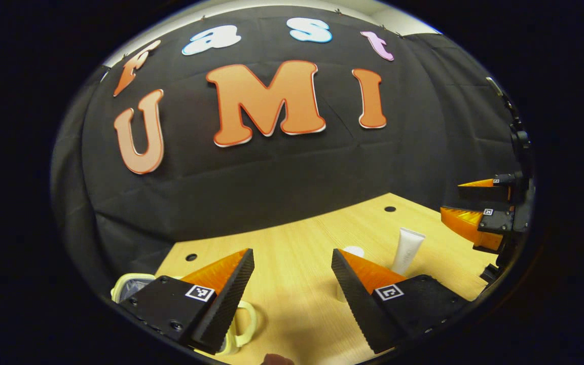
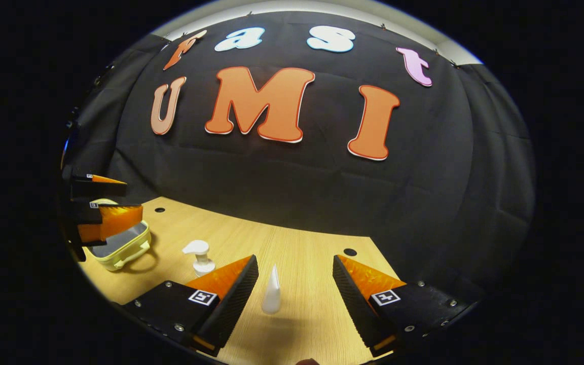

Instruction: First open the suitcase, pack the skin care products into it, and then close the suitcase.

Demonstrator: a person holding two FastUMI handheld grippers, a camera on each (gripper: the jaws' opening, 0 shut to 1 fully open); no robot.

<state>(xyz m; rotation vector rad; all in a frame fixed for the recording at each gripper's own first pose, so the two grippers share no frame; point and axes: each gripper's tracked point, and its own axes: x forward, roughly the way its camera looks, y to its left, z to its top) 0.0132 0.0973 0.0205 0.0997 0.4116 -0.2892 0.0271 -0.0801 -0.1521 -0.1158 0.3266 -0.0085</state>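
The small pale-yellow suitcase with a looped handle [image 2: 122, 244] lies shut and flat on the light wooden table [image 2: 302, 258], at the left side of the right gripper view; in the left gripper view it sits low, partly behind that gripper's own fingers. To its right on the table stands a white pump bottle [image 2: 199, 257], upright, and beyond that a white squeeze tube [image 2: 271, 290] standing on its cap, apart from the bottle. The right gripper [image 2: 294, 289] hangs above the table with its jaws spread wide, the tube between them but untouched. The left gripper [image 1: 292, 284] is likewise wide apart and holds nothing, over bare table just right of the suitcase.
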